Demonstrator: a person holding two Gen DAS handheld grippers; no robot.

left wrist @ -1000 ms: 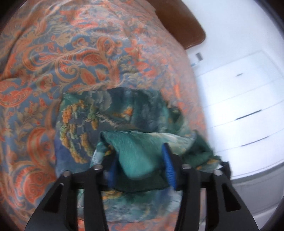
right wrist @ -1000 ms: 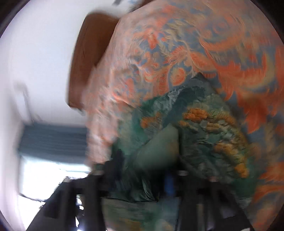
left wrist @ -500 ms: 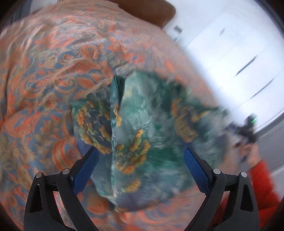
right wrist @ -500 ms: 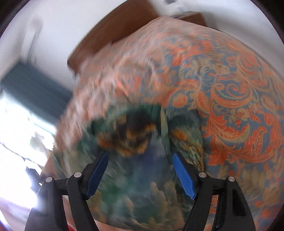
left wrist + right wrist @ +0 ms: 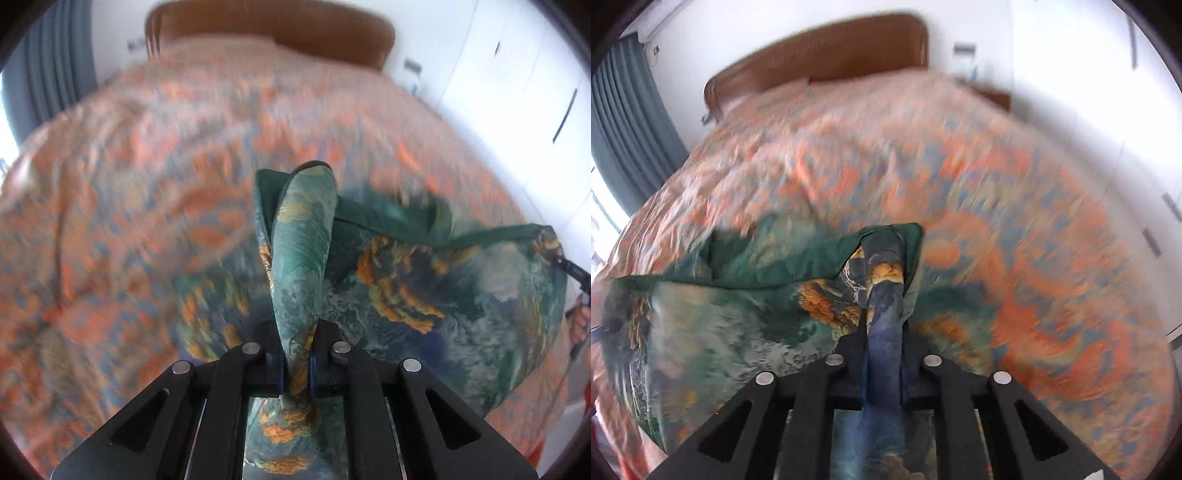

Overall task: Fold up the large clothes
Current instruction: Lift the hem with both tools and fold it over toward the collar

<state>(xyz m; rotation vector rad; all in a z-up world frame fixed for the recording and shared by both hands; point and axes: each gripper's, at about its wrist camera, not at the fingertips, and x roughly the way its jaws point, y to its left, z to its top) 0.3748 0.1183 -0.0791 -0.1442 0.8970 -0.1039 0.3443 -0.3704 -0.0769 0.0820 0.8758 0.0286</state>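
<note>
Bright daylight, motion blur, fisheye edges.

Garment (image 5: 424, 280): green and teal ground with a mottled, marbled print, orange-yellow clusters and dark blue patches; its turned-over edge is plain dark green. Bedspread (image 5: 147, 177): orange paisley-like swirls on a blue-grey and beige ground. Headboard (image 5: 827, 55): plain brown. Curtain (image 5: 624, 122): grey-blue, pleated. Wall and cupboards (image 5: 517, 66): white. Left hand-held gripper (image 5: 297, 369): black frame, blue pads.

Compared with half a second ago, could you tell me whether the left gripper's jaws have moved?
Yes. The left gripper stood wide open over the green garment; now it is shut on a fold of it, the headboard level across the top.
</note>
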